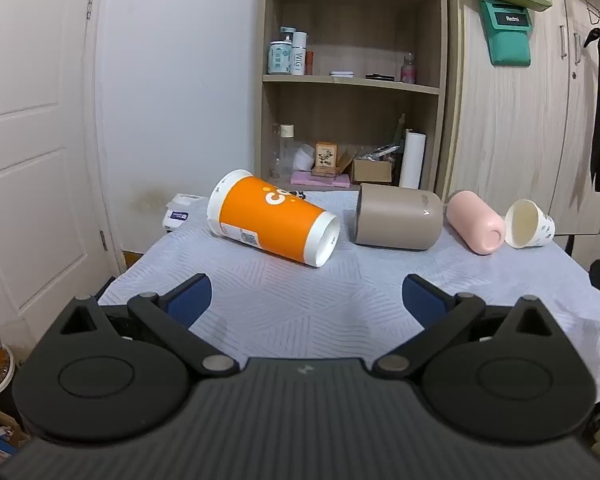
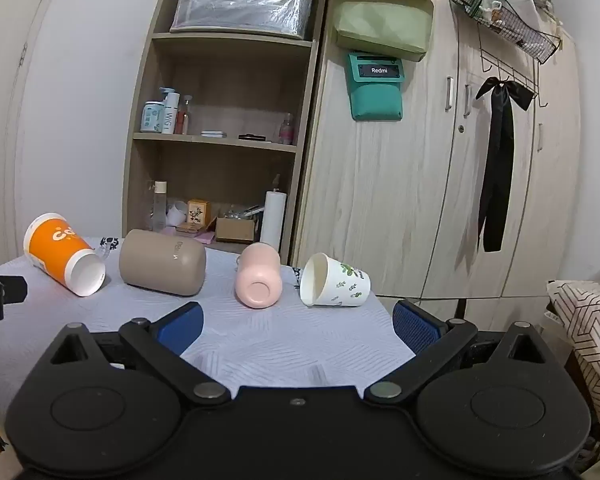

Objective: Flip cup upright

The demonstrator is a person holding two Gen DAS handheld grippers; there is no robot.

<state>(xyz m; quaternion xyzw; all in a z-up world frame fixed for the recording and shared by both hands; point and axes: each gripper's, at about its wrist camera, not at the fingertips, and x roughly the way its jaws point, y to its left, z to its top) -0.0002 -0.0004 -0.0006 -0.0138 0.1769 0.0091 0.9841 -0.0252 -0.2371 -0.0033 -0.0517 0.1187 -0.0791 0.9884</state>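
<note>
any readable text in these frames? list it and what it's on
"Redmi": black label on the teal pouch hanging on the wardrobe.
"WIGI": tall white bottle on the shelf, read sideways.
Orange paper cup: large white letters only partly visible, small print and code blurred.
Taupe cylindrical tumbler: small logo, unreadable.

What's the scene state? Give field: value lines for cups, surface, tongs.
cups: four, all lying on their sides
cup 1: orange paper cup with white rims, leftmost
cup 2: taupe cylindrical tumbler
cup 3: pink rounded cup, base toward the right camera
cup 4: white paper cup with green cactus print, rightmost
surface: pale patterned tablecloth
left tongs: open, empty
right tongs: open, empty
</note>
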